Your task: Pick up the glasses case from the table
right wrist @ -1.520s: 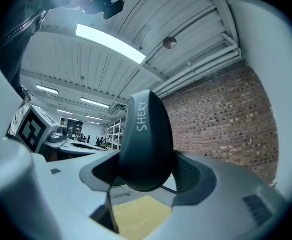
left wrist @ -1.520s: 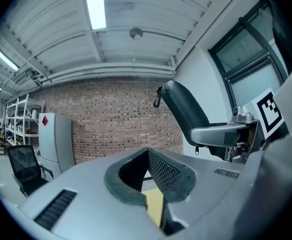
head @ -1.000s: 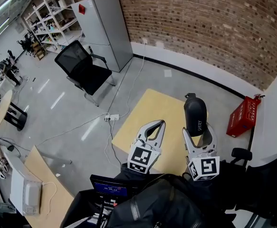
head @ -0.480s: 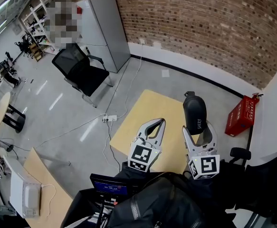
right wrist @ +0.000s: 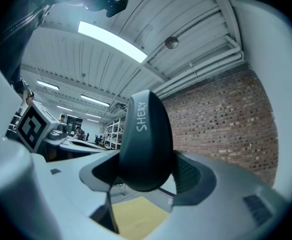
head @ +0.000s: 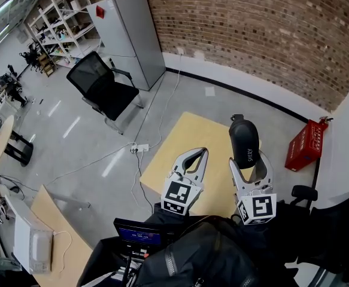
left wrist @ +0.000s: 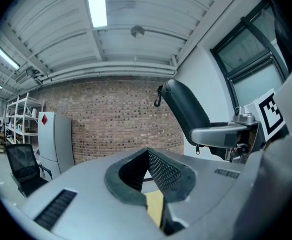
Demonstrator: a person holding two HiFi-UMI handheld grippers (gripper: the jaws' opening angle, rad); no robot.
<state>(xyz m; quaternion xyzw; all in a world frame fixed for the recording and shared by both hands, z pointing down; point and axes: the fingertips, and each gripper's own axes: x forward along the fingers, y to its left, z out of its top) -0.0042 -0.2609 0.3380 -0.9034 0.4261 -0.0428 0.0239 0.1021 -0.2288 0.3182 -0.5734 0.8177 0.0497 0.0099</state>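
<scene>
The right gripper (right wrist: 146,175) pinches a dark case (right wrist: 144,144) between its pads. The case stands up out of the jaws, its rounded end past the tips, with "SHERY" printed in pale letters along its side. In the head view the case sits clear above the yellow table (head: 180,142), touching only the jaws.

The left gripper (left wrist: 147,156) holds nothing. Its jaws are pressed together at the tips, leaving a teardrop gap behind them through which a strip of table shows. It hangs just beside the right gripper, to its left, over the table's near part. Each gripper carries a marker cube at its base.

A black chair (head: 102,85) stands on the grey floor well left of the table, with a grey cabinet (head: 129,34) behind it against the brick wall (head: 252,28). A red box (head: 306,145) lies near the table's right.
</scene>
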